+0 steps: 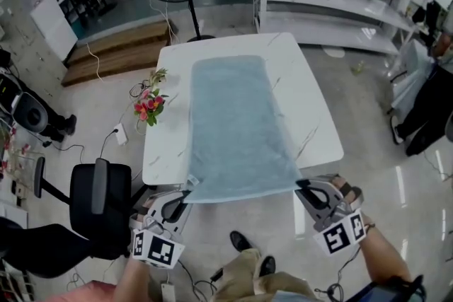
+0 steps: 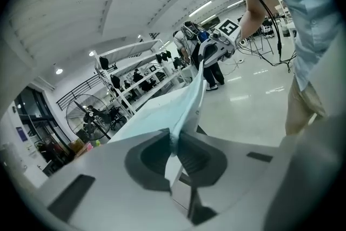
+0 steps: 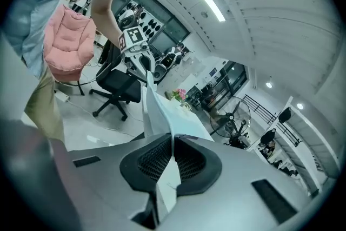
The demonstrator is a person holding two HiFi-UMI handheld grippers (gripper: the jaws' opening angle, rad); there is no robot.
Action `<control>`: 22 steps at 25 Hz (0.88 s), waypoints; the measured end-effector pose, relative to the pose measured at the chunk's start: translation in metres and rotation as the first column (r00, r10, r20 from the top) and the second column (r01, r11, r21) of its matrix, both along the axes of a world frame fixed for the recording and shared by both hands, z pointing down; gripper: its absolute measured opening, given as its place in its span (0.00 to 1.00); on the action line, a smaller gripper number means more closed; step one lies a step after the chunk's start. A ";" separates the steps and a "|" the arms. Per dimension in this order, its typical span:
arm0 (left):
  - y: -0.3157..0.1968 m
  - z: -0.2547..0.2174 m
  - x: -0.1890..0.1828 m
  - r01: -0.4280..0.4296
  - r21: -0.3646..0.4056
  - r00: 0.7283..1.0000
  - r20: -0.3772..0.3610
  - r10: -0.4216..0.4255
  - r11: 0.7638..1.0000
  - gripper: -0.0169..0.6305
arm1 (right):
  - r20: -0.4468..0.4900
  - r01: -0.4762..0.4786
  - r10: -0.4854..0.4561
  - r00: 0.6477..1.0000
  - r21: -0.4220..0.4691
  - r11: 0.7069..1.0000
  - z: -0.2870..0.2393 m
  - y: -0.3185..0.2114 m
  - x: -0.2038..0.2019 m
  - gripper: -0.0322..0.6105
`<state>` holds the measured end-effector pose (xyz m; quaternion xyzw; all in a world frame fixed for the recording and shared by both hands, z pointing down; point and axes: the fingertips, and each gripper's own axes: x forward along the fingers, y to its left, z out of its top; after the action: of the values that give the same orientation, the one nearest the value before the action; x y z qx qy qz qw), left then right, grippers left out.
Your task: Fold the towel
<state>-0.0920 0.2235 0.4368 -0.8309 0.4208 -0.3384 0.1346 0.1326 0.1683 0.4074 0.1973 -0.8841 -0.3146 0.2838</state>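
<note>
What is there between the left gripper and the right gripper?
The towel: its near edge stretches from the left gripper to the right gripper, each shut on one corner. The head view shows this.

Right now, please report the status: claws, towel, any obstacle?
Left claw shut on the towel, near left corner; right claw shut on near right corner. Towel lies along table, near edge off it. Flowers beside, not touching.

The towel (image 1: 237,127) is recorded as plain pale blue. The counter (image 1: 315,120) is noted as white with thin dark veining. The flowers (image 1: 148,106) are pink and red with green leaves. The chair (image 1: 99,205) is black. The left gripper (image 1: 185,196) and right gripper (image 1: 301,186) are grey, each marked with black-and-white squares.
</note>
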 end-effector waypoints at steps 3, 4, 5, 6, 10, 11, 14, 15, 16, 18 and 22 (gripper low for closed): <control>0.013 -0.013 0.008 -0.009 -0.022 1.000 -0.016 0.008 1.000 0.07 | 0.009 -0.011 0.012 1.000 -0.017 1.000 -0.008 0.016 0.010 0.10; 0.016 -0.019 0.010 -0.012 -0.028 1.000 -0.021 0.011 1.000 0.07 | 0.016 -0.016 0.016 1.000 -0.018 1.000 -0.011 0.021 0.013 0.10; 0.019 -0.025 0.012 -0.016 -0.032 1.000 -0.025 0.015 0.999 0.07 | 0.022 -0.019 0.019 1.000 -0.018 1.000 -0.015 0.024 0.015 0.10; 0.022 -0.030 0.013 -0.021 -0.035 0.999 -0.029 0.020 0.999 0.07 | 0.026 -0.022 0.022 0.999 -0.017 1.000 -0.019 0.028 0.017 0.10; 0.026 -0.053 0.020 -0.029 -0.042 0.999 -0.025 0.028 0.999 0.07 | 0.021 -0.031 0.031 0.999 -0.013 0.999 -0.033 0.038 0.027 0.10; 0.023 -0.058 0.021 -0.031 -0.040 0.999 -0.026 0.030 0.999 0.07 | 0.023 -0.033 0.034 0.999 -0.014 0.999 -0.037 0.037 0.029 0.10; 0.005 -0.073 0.020 -0.033 -0.032 0.999 -0.030 0.032 0.999 0.07 | 0.050 -0.049 0.050 0.998 -0.024 0.999 -0.052 0.023 0.029 0.10; -0.002 -0.079 0.018 -0.031 -0.028 0.999 -0.035 0.030 0.999 0.07 | 0.064 -0.055 0.057 0.996 -0.030 0.998 -0.057 0.017 0.028 0.10; -0.011 -0.085 0.017 -0.028 -0.022 0.999 -0.041 0.027 0.999 0.07 | 0.081 -0.062 0.064 0.995 -0.035 0.997 -0.063 0.009 0.026 0.09; -0.030 -0.098 0.012 -0.021 -0.008 0.998 -0.055 0.021 1.000 0.07 | 0.116 -0.073 0.077 0.990 -0.032 0.997 -0.078 -0.008 0.021 0.09; -0.074 -0.122 0.001 -0.010 0.025 0.999 -0.051 0.011 1.000 0.07 | 0.189 -0.101 0.103 0.977 -0.020 0.995 -0.106 -0.053 0.010 0.09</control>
<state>-0.0907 0.1497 0.3145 -0.8396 0.4240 -0.3113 0.1360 0.1425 0.1158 0.3009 0.2701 -0.8975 -0.2746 0.2150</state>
